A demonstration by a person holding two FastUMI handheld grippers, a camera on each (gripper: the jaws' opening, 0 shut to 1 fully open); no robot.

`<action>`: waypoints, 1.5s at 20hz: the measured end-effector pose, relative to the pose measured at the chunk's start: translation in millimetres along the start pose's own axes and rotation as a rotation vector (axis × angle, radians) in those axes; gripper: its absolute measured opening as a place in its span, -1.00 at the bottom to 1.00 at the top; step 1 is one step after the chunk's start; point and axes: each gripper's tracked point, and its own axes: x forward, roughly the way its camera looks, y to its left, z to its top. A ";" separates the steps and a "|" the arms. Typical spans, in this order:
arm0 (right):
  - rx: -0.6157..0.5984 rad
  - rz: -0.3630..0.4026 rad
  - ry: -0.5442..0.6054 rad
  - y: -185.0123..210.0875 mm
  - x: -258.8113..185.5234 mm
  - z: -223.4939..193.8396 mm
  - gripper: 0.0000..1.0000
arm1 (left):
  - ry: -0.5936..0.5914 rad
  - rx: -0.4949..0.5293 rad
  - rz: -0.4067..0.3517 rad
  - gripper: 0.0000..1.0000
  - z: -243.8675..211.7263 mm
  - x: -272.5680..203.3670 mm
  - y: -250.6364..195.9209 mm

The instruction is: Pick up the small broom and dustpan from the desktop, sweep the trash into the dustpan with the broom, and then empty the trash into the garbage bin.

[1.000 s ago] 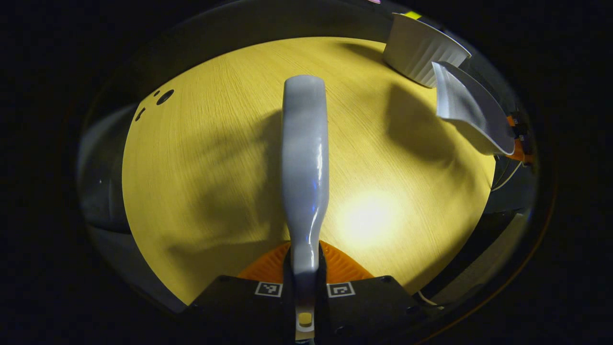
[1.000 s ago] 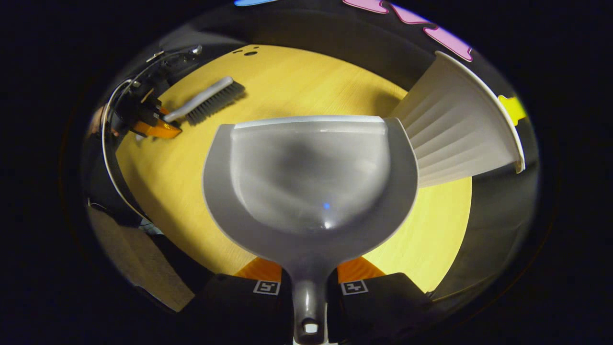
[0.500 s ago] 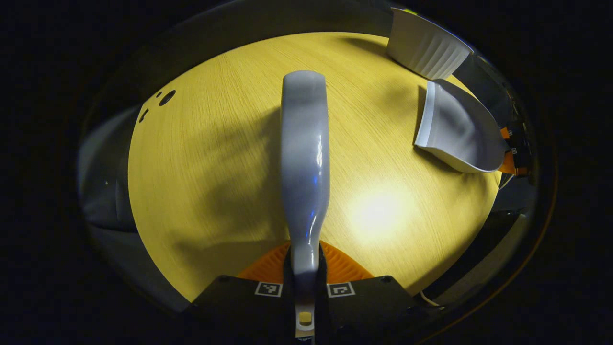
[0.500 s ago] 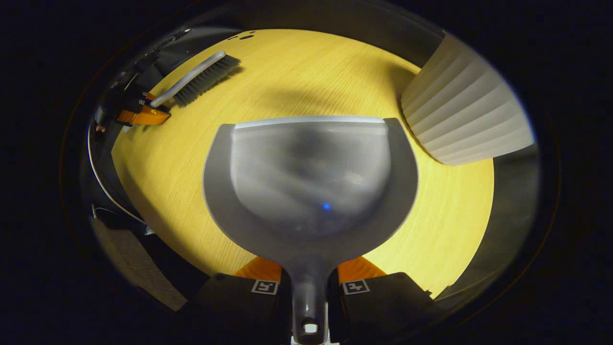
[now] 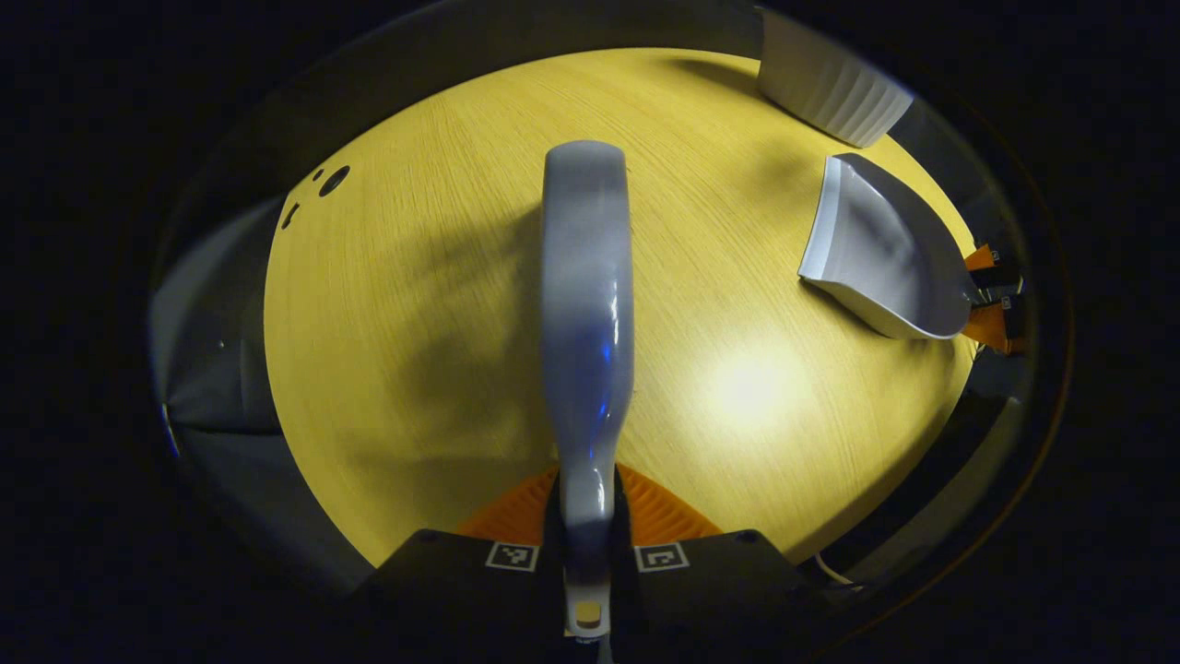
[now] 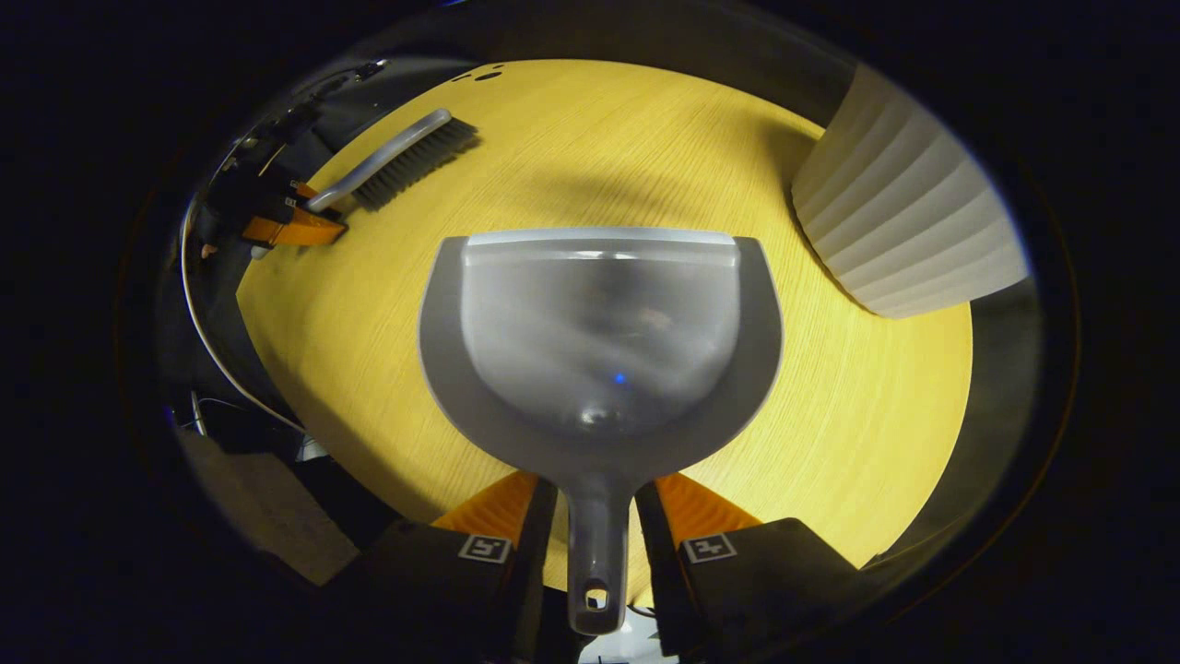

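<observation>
My left gripper [image 5: 587, 498] is shut on the handle of the small grey broom [image 5: 587, 295], which stretches straight ahead over the wooden table [image 5: 415, 323]. The grey dustpan [image 6: 599, 341] lies flat on the table, empty as far as I can see. My right gripper [image 6: 597, 516] is open, its fingers spread to either side of the dustpan's handle with a gap on each side. In the left gripper view the dustpan [image 5: 880, 258] rests at the right with the right gripper [image 5: 991, 295] behind it. In the right gripper view the broom [image 6: 406, 161] and the left gripper [image 6: 290, 221] are at the far left.
A white ribbed garbage bin [image 6: 908, 221] stands at the table's far right, close to the dustpan; the same bin [image 5: 830, 83] is at the top right in the left gripper view. Small dark holes [image 5: 332, 180] mark the table's far left. The table's edges drop into darkness.
The dustpan came down from beside the bin onto the table. The right gripper's fingers then spread off its handle. The left gripper and broom hardly moved.
</observation>
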 end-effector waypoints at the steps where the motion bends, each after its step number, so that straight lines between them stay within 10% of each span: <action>1: 0.001 0.010 -0.001 0.3 -1.3 0.0 0.18 | 0.005 -0.001 0.001 -0.51 0.1 -1.9 -0.5; 8: 0.009 0.067 -0.020 6.8 -10.6 -2.7 0.76 | 0.015 0.000 0.064 -0.38 -6.0 -10.2 4.7; 18: 0.028 0.098 -0.073 0.4 -44.9 -4.2 0.96 | -0.093 -0.033 0.095 0.51 -5.0 -43.8 4.8; 30: 0.103 0.043 -0.089 -59.2 -92.1 -50.5 0.96 | -0.253 -0.097 0.149 0.61 -28.0 -148.4 -8.3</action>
